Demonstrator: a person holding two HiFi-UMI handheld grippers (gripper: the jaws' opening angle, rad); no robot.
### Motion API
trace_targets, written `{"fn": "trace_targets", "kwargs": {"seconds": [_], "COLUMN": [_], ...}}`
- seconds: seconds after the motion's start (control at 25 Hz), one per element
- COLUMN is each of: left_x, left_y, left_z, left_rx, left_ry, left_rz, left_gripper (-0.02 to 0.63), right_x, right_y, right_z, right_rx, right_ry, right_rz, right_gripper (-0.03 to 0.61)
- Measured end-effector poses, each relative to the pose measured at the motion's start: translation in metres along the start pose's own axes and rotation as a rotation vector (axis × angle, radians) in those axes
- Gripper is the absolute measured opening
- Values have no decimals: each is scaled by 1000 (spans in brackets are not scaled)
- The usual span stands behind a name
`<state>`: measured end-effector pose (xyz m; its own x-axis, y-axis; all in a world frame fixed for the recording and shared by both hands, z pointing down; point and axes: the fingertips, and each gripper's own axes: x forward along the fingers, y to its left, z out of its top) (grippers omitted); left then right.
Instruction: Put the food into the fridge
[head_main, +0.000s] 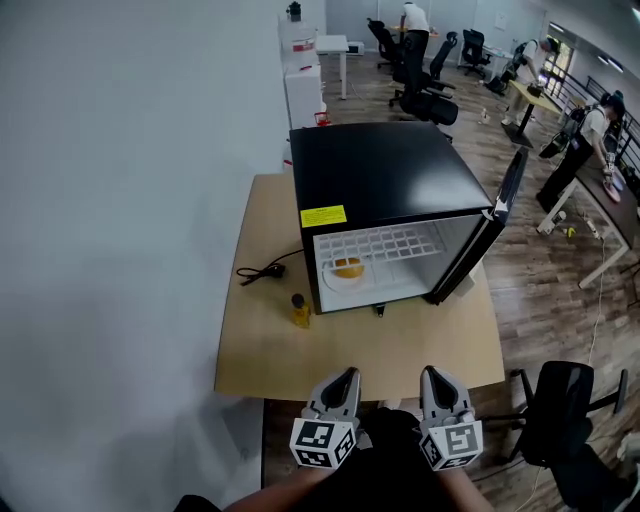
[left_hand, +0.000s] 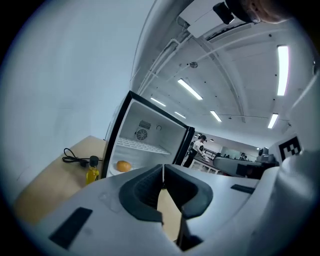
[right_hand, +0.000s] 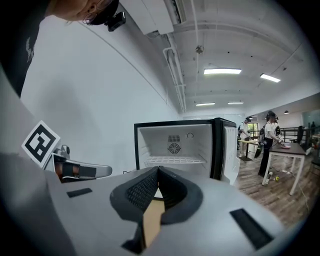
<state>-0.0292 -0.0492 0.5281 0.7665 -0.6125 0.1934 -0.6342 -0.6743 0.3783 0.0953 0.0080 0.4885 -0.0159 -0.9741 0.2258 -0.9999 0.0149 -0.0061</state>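
Inspecting from the left: a black cable lies on the table, and a small bottle of yellow liquid stands just beside the fridge, at its left front corner. The food, round and orange, sits on a white plate at the left of the fridge floor, under the wire shelf. The door stands open to the right. My left gripper is clenched on nothing; my right gripper likewise.

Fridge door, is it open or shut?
Open. The fridge door stands swung out to the right, showing the wire shelf and a round orange food inside.
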Motion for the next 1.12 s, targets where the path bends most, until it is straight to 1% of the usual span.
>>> {"fn": "trace_targets", "kwargs": {"seconds": [0.16,0.28,0.52,0.68,0.84,1.04,1.12], "left_x": [-14,-19,-25,-26,-24,-13,-10], "left_y": [0,5,11,8,-2,-5,-6], "left_z": [18,31,46,48,51,47,47], "left_rx": [62,90,131,140,145,144,147], "left_ry": [-53,-87,-133,-116,-118,-112,-118], "left_rz": [-8,16,69,71,58,43,47], "left_gripper": [20,20,15,15,15,14,14], "right_x": [2,6,11,8,2,-3,-5], "right_y": [14,21,21,16,3,-14,-19], "right_z": [9,13,17,21,23,29,30], "right_rx": [-24,-38,-39,-36,-33,-63,-60], "right_ry": [-42,-42,-49,-51,-59,-72,-78], "right_rz": [6,35,54,41,27,4,-2], "right_gripper": [60,60,60,60,60,60,60]}}
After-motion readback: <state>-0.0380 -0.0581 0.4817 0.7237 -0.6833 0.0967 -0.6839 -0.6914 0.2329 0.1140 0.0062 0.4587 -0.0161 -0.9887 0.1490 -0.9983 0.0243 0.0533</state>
